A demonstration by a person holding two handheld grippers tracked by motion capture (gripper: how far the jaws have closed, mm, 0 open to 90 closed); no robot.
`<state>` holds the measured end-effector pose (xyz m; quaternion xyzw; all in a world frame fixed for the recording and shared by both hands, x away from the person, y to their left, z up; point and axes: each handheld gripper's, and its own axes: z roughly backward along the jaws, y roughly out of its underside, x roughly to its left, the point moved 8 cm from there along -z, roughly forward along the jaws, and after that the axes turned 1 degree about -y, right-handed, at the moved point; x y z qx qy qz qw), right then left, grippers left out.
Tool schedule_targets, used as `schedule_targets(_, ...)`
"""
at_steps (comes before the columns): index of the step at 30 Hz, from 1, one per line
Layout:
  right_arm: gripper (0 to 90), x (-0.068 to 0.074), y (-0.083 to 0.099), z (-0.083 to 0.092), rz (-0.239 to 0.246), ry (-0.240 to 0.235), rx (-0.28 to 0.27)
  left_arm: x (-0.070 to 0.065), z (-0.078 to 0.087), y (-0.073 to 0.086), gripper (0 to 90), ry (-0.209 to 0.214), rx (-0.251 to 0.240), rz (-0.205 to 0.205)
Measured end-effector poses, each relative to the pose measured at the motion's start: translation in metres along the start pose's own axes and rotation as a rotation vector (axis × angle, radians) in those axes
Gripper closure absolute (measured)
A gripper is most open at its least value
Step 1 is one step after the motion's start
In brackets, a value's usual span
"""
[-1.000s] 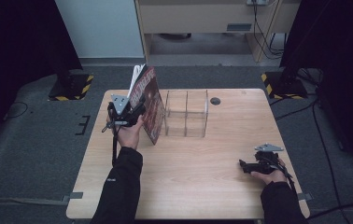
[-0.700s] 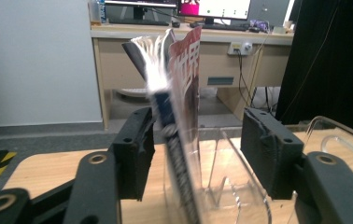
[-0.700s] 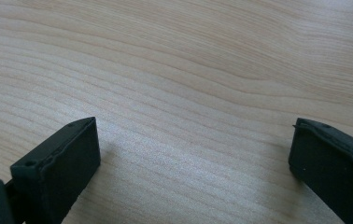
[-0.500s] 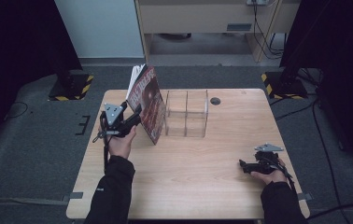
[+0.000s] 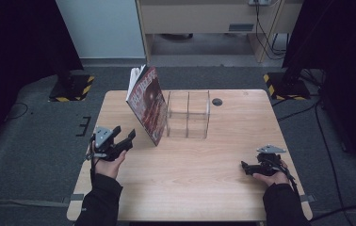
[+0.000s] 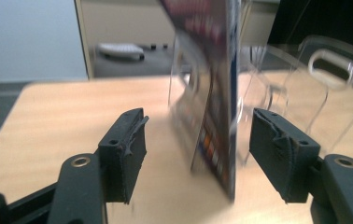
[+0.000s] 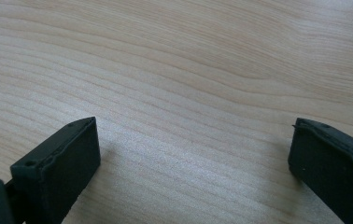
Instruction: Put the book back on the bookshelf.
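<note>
Grey carpeted floor (image 5: 35, 141), pale wall panel (image 5: 98, 28), beige cabinet (image 5: 204, 16), dark curtains (image 5: 16, 37), black-and-yellow striped stand feet (image 5: 75, 87)

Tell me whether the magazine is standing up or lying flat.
Standing, tilted. The red-covered magazine rests on its bottom edge on the wooden table, leaning towards the clear acrylic divider rack. Left hand-held gripper is open, apart from it.

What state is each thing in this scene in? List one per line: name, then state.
Magazine: standing on edge, leaning against the clear organizer, held by nothing.
Clear organizer: upright on the table, compartments look empty.
Left tongs: open, off the magazine, near the table's left edge.
Right tongs: open, empty, low over the table.
</note>
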<state>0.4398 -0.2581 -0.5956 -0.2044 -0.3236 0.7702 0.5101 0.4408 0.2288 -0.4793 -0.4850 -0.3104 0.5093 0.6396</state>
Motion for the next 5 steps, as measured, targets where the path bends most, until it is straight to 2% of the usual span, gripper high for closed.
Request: schedule_targets(5,2.5,0.0,0.0,0.0,0.0,-0.002,0.0,0.011,0.002,0.028,33.1,-0.006,0.067,0.014)
